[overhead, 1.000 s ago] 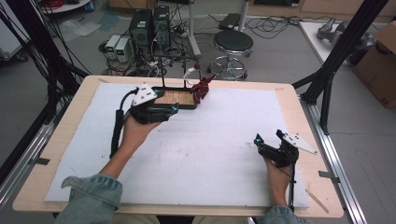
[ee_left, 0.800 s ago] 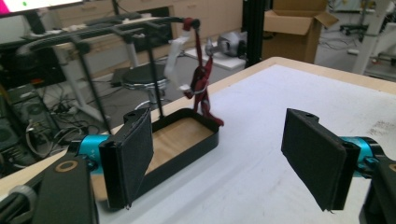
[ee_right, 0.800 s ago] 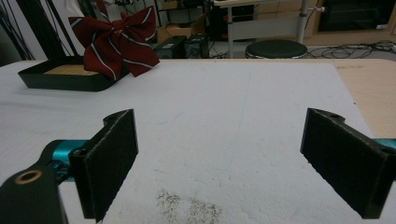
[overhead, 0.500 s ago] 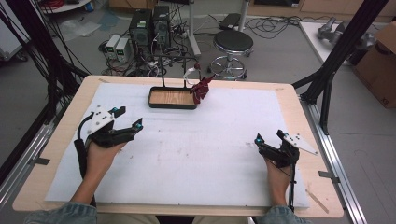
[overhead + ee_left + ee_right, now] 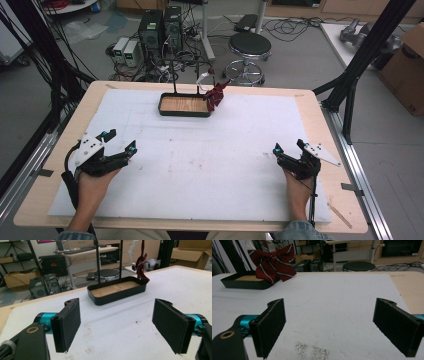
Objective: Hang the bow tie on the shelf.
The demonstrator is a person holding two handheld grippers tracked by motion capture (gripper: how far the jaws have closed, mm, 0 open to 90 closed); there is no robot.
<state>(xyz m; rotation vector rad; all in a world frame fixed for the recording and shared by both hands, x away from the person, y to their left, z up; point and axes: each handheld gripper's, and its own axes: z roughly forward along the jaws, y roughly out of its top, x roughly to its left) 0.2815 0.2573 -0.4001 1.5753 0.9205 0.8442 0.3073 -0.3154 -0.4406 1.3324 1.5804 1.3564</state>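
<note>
A black tray with a wooden floor [image 5: 166, 110] stands at the far middle of the white mat, under a thin black stand [image 5: 174, 75]. A dark red striped bow [image 5: 216, 95] hangs from the stand at the tray's right end. The same tray [image 5: 117, 295] and bow [image 5: 140, 265] lie ahead in the left gripper view, and the bow [image 5: 272, 262] rests against the tray [image 5: 244, 283] in the right gripper view. My left gripper [image 5: 120, 141] rests open at the near left. My right gripper [image 5: 288, 146] rests open at the near right. Both are empty.
The white mat [image 5: 200, 150] covers a wooden table [image 5: 320, 125]. Black frame posts [image 5: 365, 55] rise at both sides. Behind the table stand a round stool [image 5: 248, 47], computer boxes [image 5: 160, 27] and cables on the floor.
My left gripper has drawn back from the tray at the far middle to the near left of the mat, empty. The right gripper has stayed put.
</note>
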